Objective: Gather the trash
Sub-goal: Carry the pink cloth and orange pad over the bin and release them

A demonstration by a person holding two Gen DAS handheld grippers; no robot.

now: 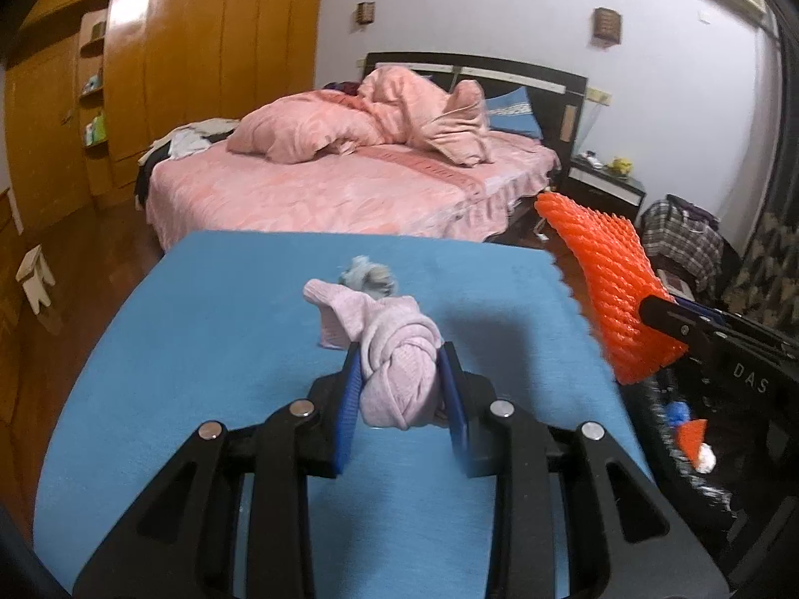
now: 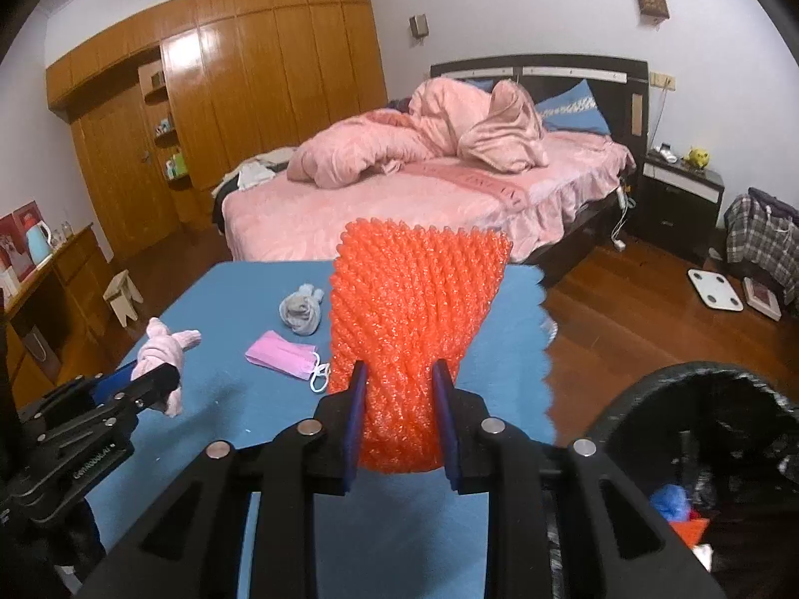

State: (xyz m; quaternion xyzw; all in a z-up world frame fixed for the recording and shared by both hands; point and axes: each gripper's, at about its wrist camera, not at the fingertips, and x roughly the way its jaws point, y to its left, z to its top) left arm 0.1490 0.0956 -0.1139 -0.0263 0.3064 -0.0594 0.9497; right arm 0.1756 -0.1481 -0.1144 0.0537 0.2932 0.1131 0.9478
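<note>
Orange foam net (image 2: 409,329) sits clamped in right tool (image 2: 399,394), apparently above table (image 2: 239,294).

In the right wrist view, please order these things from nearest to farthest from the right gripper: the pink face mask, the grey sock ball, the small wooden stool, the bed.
1. Pink face mask: on the blue cloth, just left of the right gripper.
2. Grey sock ball: on the cloth beyond the mask.
3. Small wooden stool: on the floor, left of the table.
4. Bed: across the room.
</note>
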